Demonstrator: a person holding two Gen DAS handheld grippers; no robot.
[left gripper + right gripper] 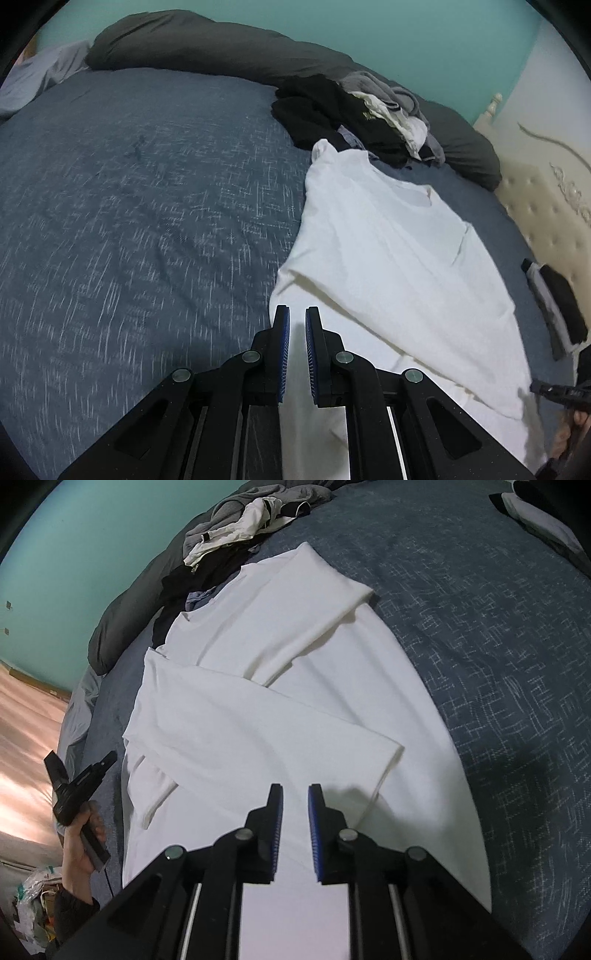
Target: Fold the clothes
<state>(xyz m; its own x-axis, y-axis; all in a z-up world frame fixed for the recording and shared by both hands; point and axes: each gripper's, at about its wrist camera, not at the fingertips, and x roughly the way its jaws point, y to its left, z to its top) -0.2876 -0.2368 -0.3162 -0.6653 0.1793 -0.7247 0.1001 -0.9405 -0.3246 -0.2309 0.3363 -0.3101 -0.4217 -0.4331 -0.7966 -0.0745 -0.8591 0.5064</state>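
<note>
smooth white shirt [258,686], sleeves folded, speckled bedspread [129,221]

White long-sleeved cotton shirt [295,686] lies flat on the blue-patterned bed [480,635], both sleeves crossed over its body. Behind its collar, a heap of dark and grey clothes [354,110] rests against the long dark-grey bolster [207,48] along the bed's far edge.
</note>
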